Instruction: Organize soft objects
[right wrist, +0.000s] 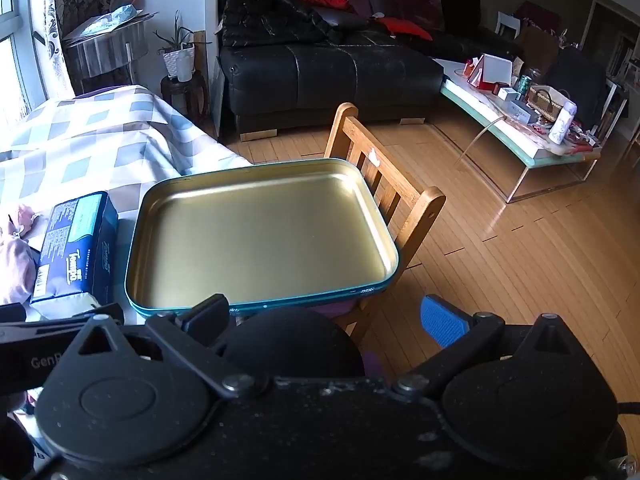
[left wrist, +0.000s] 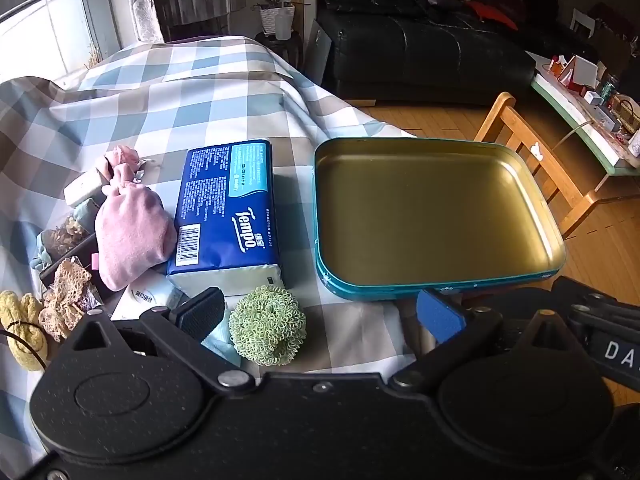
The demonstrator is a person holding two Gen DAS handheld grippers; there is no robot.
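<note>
A teal tin tray (left wrist: 432, 276) with a bare gold inside sits at the table's right edge; it also shows in the right wrist view (right wrist: 256, 304). Left of it lie a blue Tempo tissue pack (left wrist: 228, 208), a pink cloth pouch (left wrist: 132, 228), a green looped scrubber ball (left wrist: 267, 330), beige lace pieces (left wrist: 66, 300) and a yellow sponge (left wrist: 22, 328). My left gripper (left wrist: 320, 314) is open and empty, with the green ball between its fingers. My right gripper (right wrist: 326, 314) is open and empty, just before the tray's near rim.
The table has a checked cloth (left wrist: 168, 96). A wooden chair (right wrist: 396, 196) stands behind the tray. A black sofa (right wrist: 320, 76) and a cluttered low table (right wrist: 520, 136) lie beyond on the wooden floor. A small white pack (left wrist: 86, 186) sits behind the pouch.
</note>
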